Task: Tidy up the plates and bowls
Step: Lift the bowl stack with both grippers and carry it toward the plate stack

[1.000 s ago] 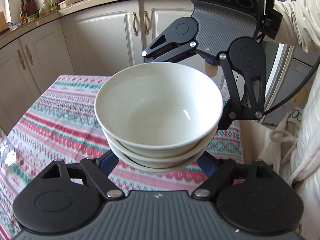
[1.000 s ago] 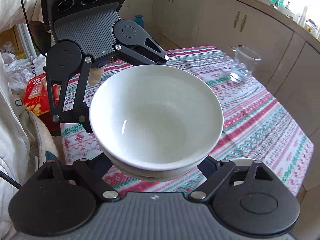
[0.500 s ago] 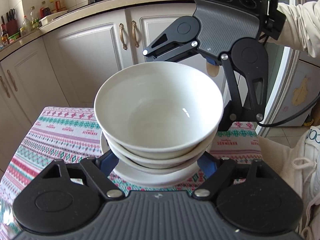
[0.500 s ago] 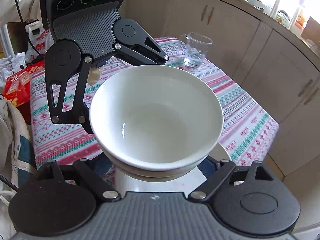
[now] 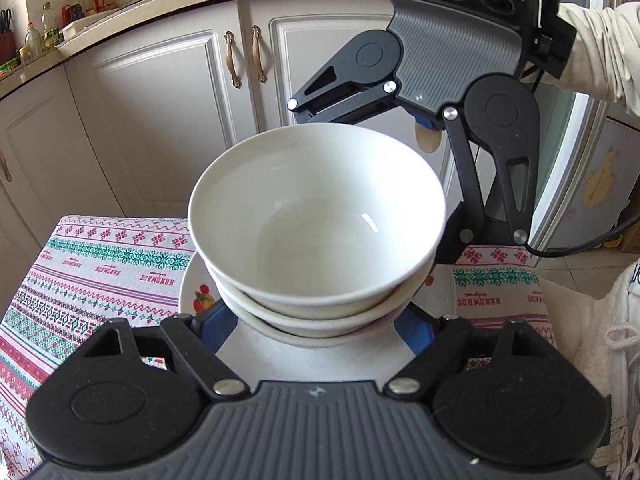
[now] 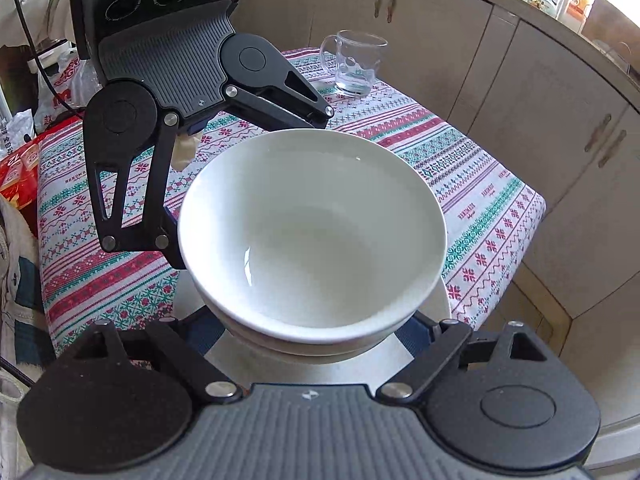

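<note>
I have the nested stack of plain white ceramic bowls [image 5: 316, 236] clamped between my left hand-held gripper [image 5: 316, 330] and right hand-held gripper [image 6: 312, 334], hovering over the fruit-printed white plate [image 5: 192, 292] at the striped table's [image 6: 472, 184] six o'clock edge, so only setting it down remains.

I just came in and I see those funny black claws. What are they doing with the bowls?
A person is carrying a stack of white bowls with two hand-held grippers, one on each side. The left gripper grips the stack from one side and the right gripper from the opposite side, jaws set wide around it. The stack is right over a white plate with a fruit picture, which sits on the striped tablecloth. A glass mug stands at the far end of the table.
</note>
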`<state>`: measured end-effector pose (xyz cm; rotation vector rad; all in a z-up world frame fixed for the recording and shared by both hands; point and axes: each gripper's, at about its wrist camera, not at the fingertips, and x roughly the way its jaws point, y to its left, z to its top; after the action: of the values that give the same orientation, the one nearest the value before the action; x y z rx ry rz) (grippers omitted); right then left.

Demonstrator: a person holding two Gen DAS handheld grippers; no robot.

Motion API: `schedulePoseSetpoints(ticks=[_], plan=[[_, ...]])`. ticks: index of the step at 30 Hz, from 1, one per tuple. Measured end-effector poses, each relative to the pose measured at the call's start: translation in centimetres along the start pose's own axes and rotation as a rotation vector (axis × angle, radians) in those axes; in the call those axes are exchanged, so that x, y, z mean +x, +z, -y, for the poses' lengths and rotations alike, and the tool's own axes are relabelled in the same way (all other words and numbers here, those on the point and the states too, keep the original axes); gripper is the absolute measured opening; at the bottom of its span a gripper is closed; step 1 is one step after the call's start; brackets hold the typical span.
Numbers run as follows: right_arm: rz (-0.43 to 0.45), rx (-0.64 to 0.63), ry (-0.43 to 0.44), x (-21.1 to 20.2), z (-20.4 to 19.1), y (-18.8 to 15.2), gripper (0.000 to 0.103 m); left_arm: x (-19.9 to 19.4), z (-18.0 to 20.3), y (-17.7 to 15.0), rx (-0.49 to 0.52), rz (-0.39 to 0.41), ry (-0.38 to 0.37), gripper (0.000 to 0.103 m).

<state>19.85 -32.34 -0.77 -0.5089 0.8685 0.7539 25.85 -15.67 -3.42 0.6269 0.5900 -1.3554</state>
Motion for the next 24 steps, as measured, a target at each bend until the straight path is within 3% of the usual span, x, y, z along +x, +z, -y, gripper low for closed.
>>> schedulePoseSetpoints(ticks=[16,24], plan=[[-0.004,0.033,0.021,1.2,1.3,-0.5,0.093,0.6,-0.5,0.1,-0.026,-0.005,-0.016,0.085],[0.000,0.076,0.027,1.3,1.7,-0.9,0.093,0.3,0.0,-0.1,-0.012,0.010,0.013,0.086]])
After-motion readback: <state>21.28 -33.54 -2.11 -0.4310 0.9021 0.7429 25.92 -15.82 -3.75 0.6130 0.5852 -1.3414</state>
